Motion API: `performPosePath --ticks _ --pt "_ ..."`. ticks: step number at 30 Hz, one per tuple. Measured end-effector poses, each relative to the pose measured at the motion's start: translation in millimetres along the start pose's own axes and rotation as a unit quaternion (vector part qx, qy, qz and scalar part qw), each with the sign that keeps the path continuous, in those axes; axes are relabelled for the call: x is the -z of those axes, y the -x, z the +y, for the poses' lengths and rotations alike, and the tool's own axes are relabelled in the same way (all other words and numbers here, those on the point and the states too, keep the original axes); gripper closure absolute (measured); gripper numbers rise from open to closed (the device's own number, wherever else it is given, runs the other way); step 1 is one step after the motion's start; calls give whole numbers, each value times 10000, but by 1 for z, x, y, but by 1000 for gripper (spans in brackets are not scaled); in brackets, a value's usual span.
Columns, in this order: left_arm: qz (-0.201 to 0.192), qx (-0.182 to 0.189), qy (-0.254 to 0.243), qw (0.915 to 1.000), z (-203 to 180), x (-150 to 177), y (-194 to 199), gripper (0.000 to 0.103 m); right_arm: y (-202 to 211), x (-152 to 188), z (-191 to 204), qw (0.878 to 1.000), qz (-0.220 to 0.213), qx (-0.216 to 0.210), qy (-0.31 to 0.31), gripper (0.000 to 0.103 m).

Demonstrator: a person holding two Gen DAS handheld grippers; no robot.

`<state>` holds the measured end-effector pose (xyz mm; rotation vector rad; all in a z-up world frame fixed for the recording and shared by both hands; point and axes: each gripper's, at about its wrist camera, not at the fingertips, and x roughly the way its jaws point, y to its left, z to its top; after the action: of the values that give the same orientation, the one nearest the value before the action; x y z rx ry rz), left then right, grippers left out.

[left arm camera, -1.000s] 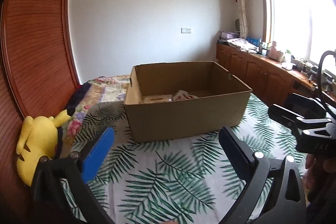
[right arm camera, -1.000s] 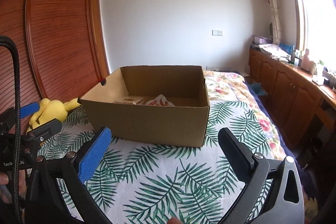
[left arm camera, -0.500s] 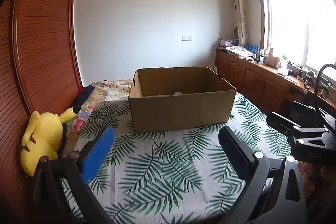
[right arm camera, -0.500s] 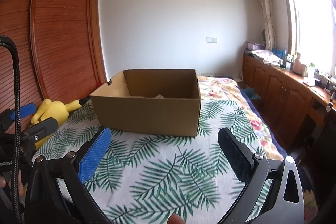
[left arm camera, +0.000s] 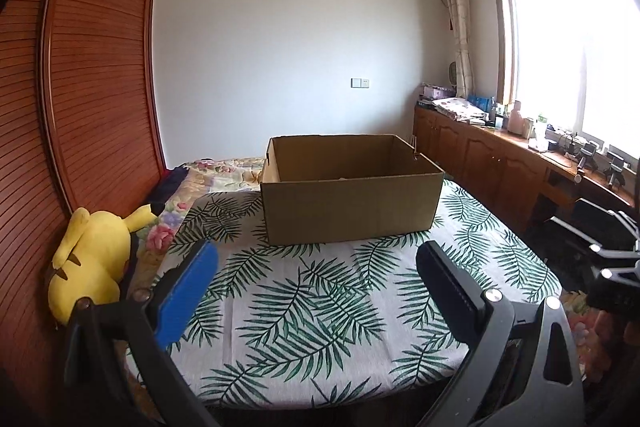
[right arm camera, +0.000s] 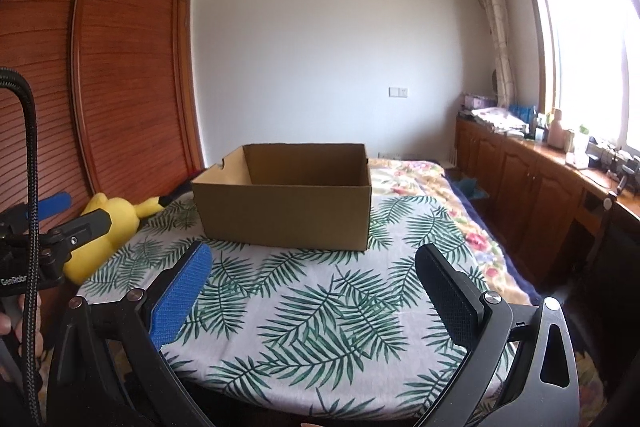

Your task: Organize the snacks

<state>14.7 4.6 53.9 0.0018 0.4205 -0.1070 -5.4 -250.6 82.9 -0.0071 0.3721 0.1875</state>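
- The left gripper [left arm camera: 316, 263] is held with its jaws spread wide and nothing is gripped between them; it hangs above the near edge of the leaf-print tablecloth [left arm camera: 320, 307].
- The right gripper [right arm camera: 312, 263] is likewise held wide open and empty, above the same cloth.
- The cardboard box [left arm camera: 348, 207] is set at the far side of the table, well apart from both grippers, with its top open.
- No snack is seen on the cloth; a pale scrap is just glimpsed over the near rim inside the box, and what it is cannot be told.
- The step in hand is judged to be either a pulling back from the box or a search for the next snack.
- If a snack is to be fetched, the jaws are best kept wide until the item is squarely between the pads, and soft packets are best closed on gently.
- The box is best entered from above, so that its thin walls are not knocked.
- The yellow plush toy [left arm camera: 92, 263] at the left is best left alone.
- Part of a printed word, "GenRobo", is read on the left device in the right wrist view; no other writing is legible.
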Motion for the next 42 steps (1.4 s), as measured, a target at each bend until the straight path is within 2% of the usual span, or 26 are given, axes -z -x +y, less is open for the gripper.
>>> performPosePath --ticks 13,42 --pt "89 -81 -77 9999 -6 18 -2 3 6 9 -6 9999 -64 30 -84 1" --pt "17 -97 -55 9999 -4 17 5 3 9 12 -7 10000 -30 46 -74 2"
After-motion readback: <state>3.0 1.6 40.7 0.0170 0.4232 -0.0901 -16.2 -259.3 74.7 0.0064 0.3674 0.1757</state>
